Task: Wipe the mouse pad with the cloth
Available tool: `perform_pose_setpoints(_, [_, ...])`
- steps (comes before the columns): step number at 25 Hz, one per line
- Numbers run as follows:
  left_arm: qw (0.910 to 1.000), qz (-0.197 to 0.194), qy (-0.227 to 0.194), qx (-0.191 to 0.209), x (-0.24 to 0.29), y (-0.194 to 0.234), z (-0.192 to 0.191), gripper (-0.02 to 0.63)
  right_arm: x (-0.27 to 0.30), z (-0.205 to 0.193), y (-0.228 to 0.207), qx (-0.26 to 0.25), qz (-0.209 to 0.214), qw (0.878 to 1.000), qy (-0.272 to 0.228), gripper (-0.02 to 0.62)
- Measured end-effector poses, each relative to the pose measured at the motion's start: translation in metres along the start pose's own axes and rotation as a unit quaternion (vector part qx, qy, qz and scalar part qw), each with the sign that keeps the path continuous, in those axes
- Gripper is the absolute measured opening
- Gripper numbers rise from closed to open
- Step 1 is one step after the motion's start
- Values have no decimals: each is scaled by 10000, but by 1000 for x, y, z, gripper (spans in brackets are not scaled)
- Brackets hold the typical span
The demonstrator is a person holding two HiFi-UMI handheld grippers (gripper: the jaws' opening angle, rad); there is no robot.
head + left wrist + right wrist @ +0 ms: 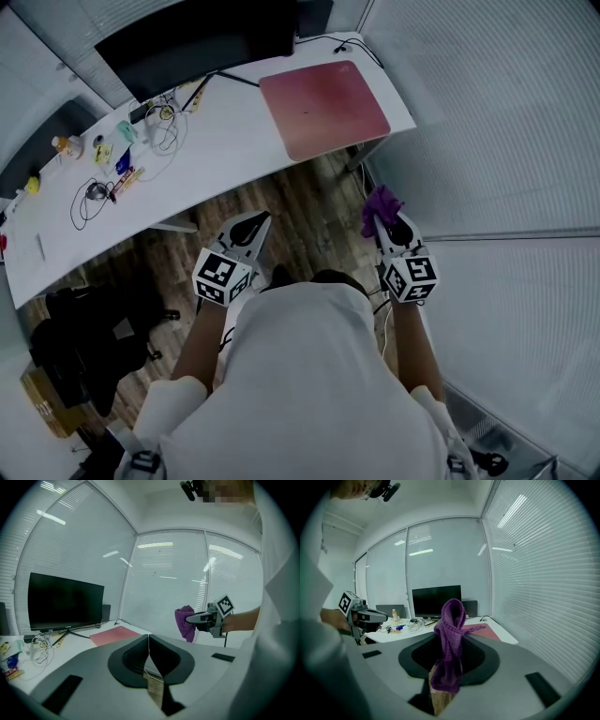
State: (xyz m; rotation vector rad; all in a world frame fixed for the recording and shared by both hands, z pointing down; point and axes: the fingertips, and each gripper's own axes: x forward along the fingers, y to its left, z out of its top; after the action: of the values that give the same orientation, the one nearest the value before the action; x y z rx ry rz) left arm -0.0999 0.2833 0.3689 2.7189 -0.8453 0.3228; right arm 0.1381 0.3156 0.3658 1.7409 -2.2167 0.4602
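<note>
Mouse pad [324,108] lies on the far right end of the white desk [216,169], well beyond both grippers. The right gripper [387,223] (the nearer one, just right of the pad's line) pinches the purple cloth [380,204]. The left gripper [149,651] is closed and empty.

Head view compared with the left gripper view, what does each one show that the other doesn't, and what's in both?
Only the head view shows the wooden floor and a black bag lying on it. Only the left gripper view shows clearly that the left hand-held gripper has its jaws together with nothing between them. Both show the white desk, the pink mouse pad, the dark monitor, and the purple cloth clamped in the right hand-held gripper.
</note>
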Motion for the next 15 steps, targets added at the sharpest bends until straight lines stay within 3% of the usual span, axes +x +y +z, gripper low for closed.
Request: perform_pose_setpoints(15, [9994,329,34,-73,21,21,4,18,48,7,-16,55,371,9993,40,121])
